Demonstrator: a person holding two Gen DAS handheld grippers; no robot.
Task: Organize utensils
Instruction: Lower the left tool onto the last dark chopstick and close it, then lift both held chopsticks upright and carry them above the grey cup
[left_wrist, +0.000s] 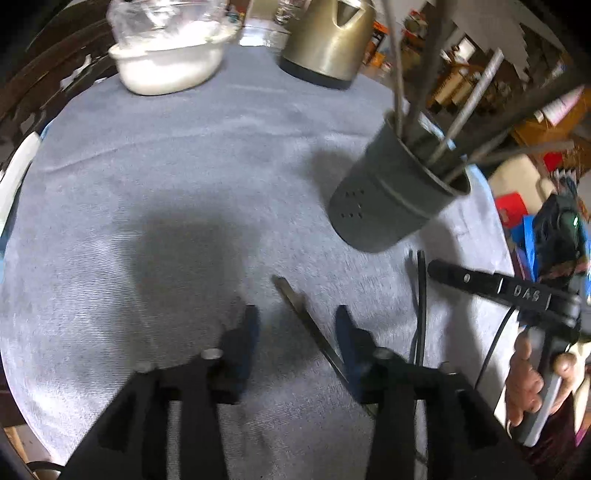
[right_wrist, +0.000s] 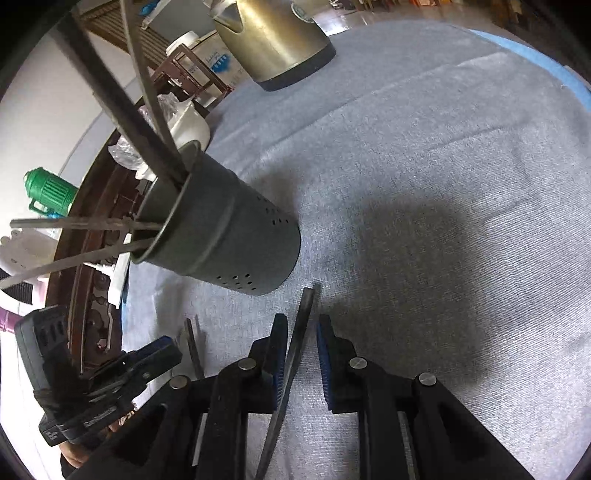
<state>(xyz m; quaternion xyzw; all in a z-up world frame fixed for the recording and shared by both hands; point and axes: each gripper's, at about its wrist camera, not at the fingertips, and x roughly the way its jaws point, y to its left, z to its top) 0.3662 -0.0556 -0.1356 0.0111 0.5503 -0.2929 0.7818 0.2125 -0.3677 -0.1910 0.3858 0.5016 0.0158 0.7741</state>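
Steel knife (left_wrist: 291, 295) lies ungripped between left tool's (left_wrist: 296, 312) half-open pads (left_wrist: 248, 332); right tool (right_wrist: 301, 321) loosely straddles a utensil (right_wrist: 295, 362).

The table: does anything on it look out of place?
Yes. Two utensils lie loose on the grey cloth: a flat metal one and a dark fork. The rest stand in the grey holder.

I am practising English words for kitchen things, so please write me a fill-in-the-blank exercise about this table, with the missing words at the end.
1. The dark grey metal utensil holder has small round ___ punched in its wall.
2. Behind it, a brass-coloured kettle stands near a white ___ covered with clear plastic film.
3. A flat dark utensil sits between the two ___ of the right hand-held gripper.

Missing words: holes; bowl; fingers.
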